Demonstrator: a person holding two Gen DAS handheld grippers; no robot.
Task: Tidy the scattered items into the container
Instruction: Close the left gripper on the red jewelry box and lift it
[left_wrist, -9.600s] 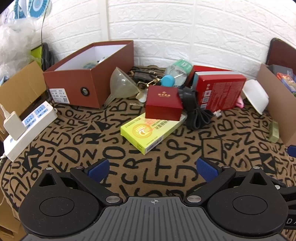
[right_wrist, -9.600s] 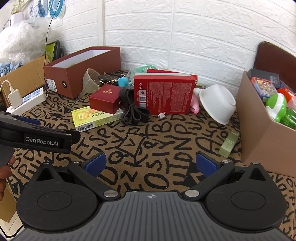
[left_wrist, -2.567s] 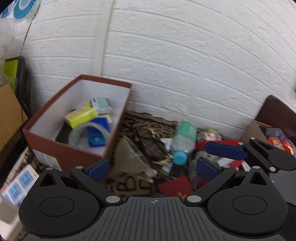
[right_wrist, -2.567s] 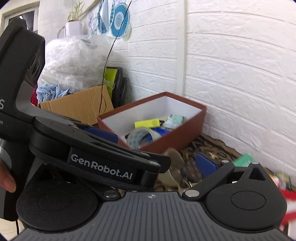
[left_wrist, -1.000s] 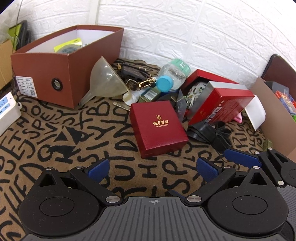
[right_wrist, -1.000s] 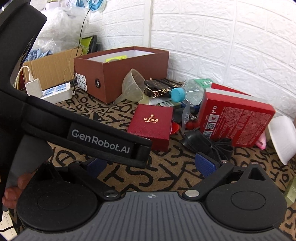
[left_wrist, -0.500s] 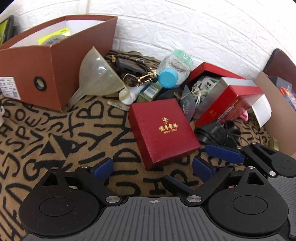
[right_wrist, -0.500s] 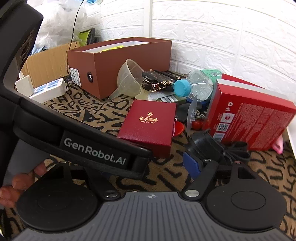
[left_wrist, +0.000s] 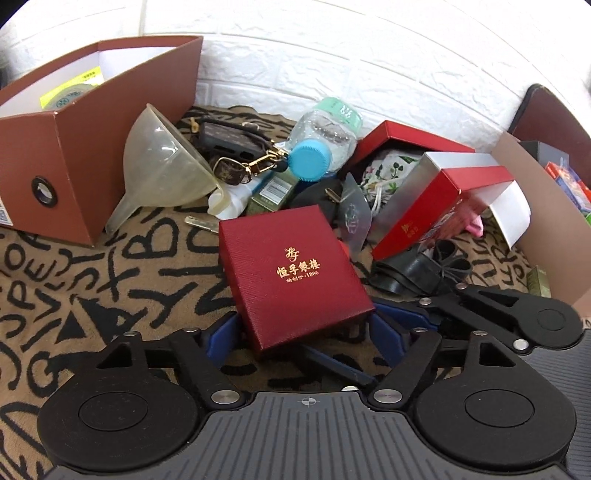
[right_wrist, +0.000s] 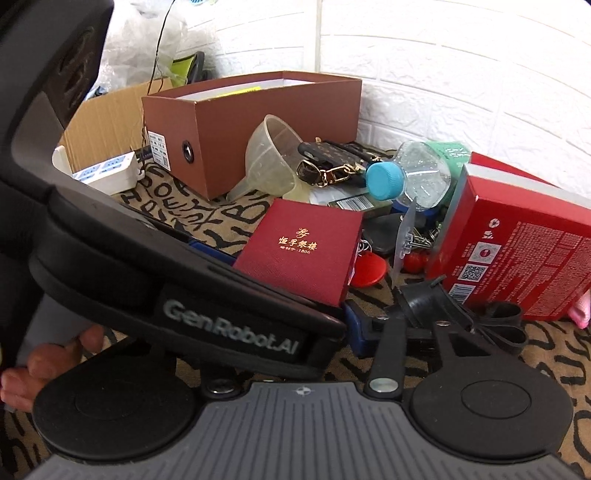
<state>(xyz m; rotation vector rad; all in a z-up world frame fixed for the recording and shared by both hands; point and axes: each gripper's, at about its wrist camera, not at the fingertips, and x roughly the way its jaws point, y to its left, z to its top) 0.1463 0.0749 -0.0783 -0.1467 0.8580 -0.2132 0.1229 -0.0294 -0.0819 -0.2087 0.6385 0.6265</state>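
A dark red gift box with gold lettering (left_wrist: 295, 273) lies on the patterned cloth; it also shows in the right wrist view (right_wrist: 303, 251). My left gripper (left_wrist: 301, 338) is open, with a blue pad on each side of the box's near corner. My right gripper (right_wrist: 354, 325) reaches in from the right; its blue fingertip (left_wrist: 402, 314) sits by the box's right edge. In its own view the left gripper's body hides its left finger. The brown shoe box (left_wrist: 48, 155) stands at the back left with tape and yellow items inside.
A clear funnel (left_wrist: 162, 173), a plastic bottle with a blue cap (left_wrist: 321, 136), a keychain pouch, a big red carton (left_wrist: 432, 206), a black strap (left_wrist: 417, 273) and a cardboard box (left_wrist: 554, 221) crowd the back and right. A power strip (right_wrist: 107, 173) lies at the left.
My left gripper has moved forward so the red gift box's near corner now lies between its pads. My right gripper has moved in close beside the box's right edge.
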